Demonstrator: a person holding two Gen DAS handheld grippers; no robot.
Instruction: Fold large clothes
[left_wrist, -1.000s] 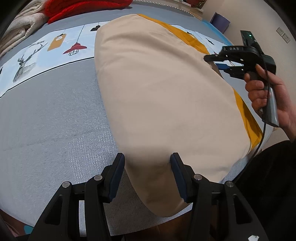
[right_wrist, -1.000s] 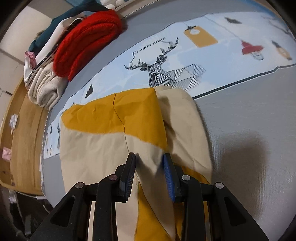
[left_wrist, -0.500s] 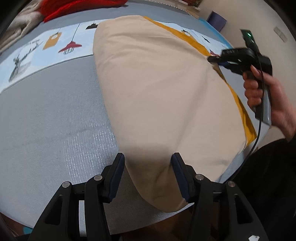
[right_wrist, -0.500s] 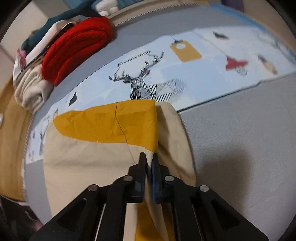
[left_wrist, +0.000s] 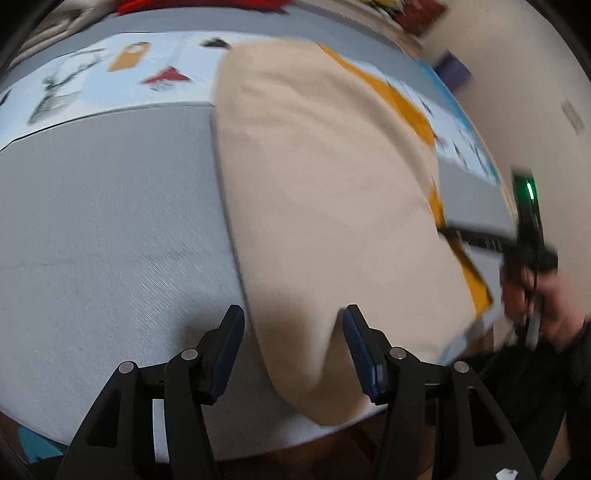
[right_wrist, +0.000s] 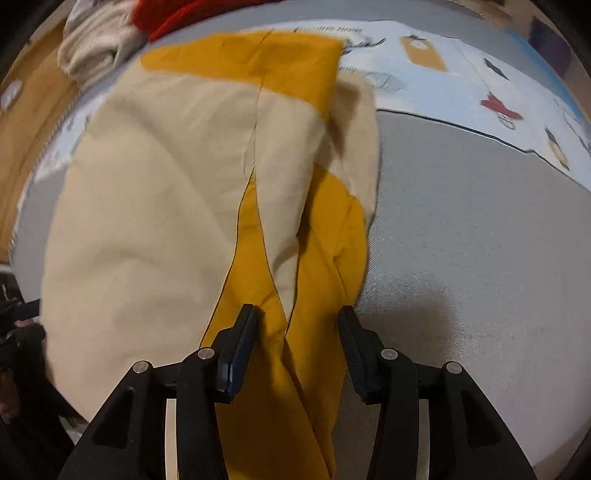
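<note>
A large beige and mustard-yellow garment (left_wrist: 325, 192) lies spread on the grey bed cover (left_wrist: 110, 229). My left gripper (left_wrist: 293, 332) is open, with the garment's near beige edge between its fingers. In the right wrist view the garment (right_wrist: 159, 206) shows its yellow strips. My right gripper (right_wrist: 297, 332) is open over the yellow part, which lies between its fingers. The right gripper also shows blurred at the right of the left wrist view (left_wrist: 480, 236), held by a hand at the garment's far edge.
A pale blue printed strip (right_wrist: 461, 81) with a deer and lamps crosses the bed. Folded red and cream clothes (right_wrist: 110, 37) are piled at the bed's far end. A wooden floor (right_wrist: 33, 103) lies beyond the bed's edge.
My right gripper shut on the garment half a second ago and is open again, lower along the yellow part. My left gripper stays open at the beige edge.
</note>
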